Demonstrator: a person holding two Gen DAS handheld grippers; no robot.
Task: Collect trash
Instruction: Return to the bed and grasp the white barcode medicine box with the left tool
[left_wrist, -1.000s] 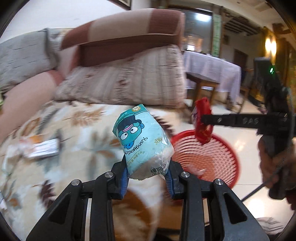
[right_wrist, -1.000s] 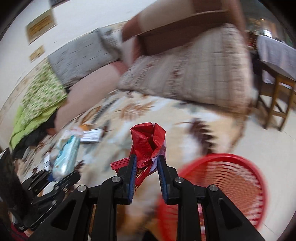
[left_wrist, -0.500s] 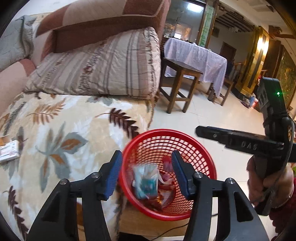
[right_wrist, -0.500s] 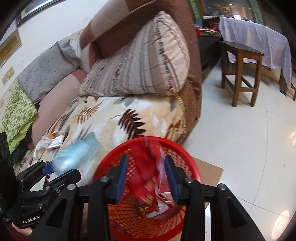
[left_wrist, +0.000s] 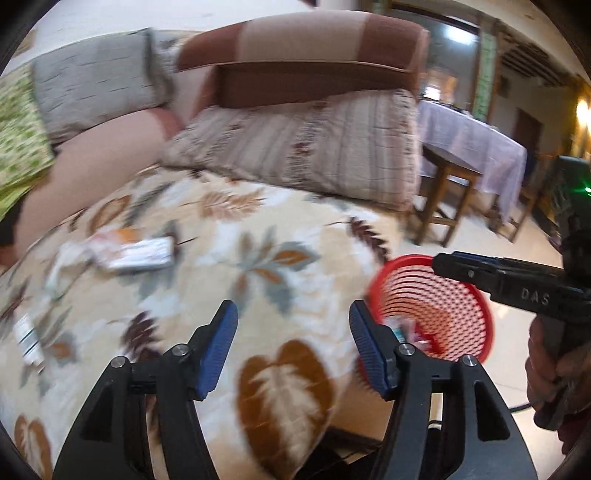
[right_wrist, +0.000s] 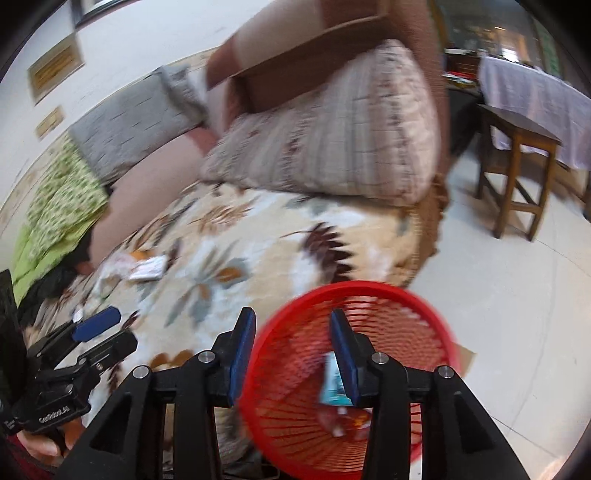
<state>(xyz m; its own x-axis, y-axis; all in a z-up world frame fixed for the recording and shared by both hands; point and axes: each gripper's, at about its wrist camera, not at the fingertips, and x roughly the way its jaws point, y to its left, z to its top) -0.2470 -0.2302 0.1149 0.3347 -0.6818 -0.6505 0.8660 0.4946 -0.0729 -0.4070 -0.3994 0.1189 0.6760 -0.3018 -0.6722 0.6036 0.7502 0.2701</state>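
Observation:
A red mesh basket (right_wrist: 406, 306) stands on the floor beside the sofa; it also shows in the left wrist view (left_wrist: 443, 302). A teal packet (right_wrist: 332, 384) and red wrappers (right_wrist: 347, 417) lie inside it. My right gripper (right_wrist: 291, 354) is open and empty over the basket's near rim. My left gripper (left_wrist: 290, 339) is open and empty above the leaf-patterned blanket (left_wrist: 266, 266). Loose wrappers (left_wrist: 136, 253) lie on the blanket to the left; they also show in the right wrist view (right_wrist: 146, 267). A small white packet (left_wrist: 27, 338) lies at the far left.
A striped pillow (left_wrist: 314, 147) leans on the brown sofa arm (left_wrist: 314, 62). A grey cushion (left_wrist: 96, 88) and a green cloth (right_wrist: 55, 206) lie at the left. A wooden stool (right_wrist: 517, 173) and a covered table (right_wrist: 535, 88) stand on the tiled floor.
Both grippers let their trash fall into the basket and stand open. The left gripper has swung left, back over the blanket; the right one has pulled back a little.

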